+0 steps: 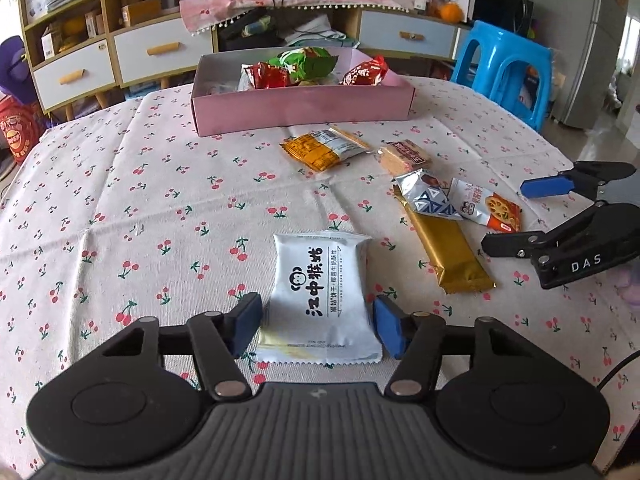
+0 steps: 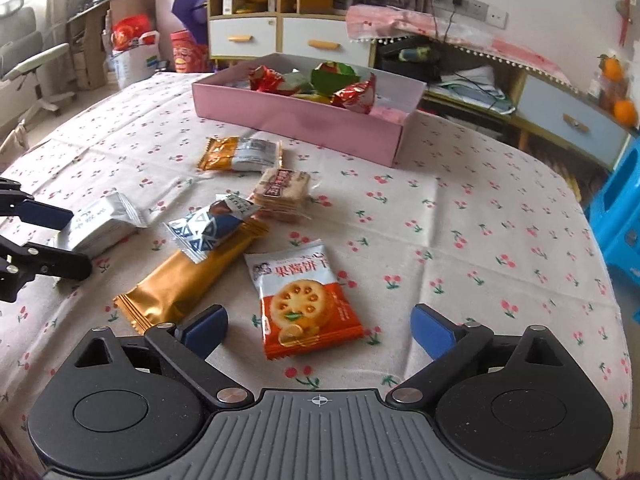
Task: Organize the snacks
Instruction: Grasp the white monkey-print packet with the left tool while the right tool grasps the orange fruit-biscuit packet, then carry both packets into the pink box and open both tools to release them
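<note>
Six loose snack packs on the cherry-print tablecloth (image 1: 160, 208), plus more already sitting in the pink cardboard box (image 1: 300, 110) at the far side. Closest up: white glossy pillow pack (image 1: 320, 296) with black characters and a monkey logo, crimped zigzag edges, lying flat between the blue pads of the left gripper (image 1: 318, 326). Pads just beside its edges, flanking but not visibly squeezing. Then a long gold foil bar (image 1: 448, 248) with a blue-and-silver triangle-pattern pack (image 1: 428, 196) lying across its far end, and an orange-and-white biscuit pack (image 2: 306, 304) printed with a flower-shaped cookie. Further out, an orange pack with a white label (image 1: 324, 148) and a clear sleeve of square crackers (image 1: 404, 154). Right gripper (image 2: 320, 330) spread wide, holding nothing, the biscuit pack lying in the gap. Cloth looks like coarse weave, creased in fold lines.
</note>
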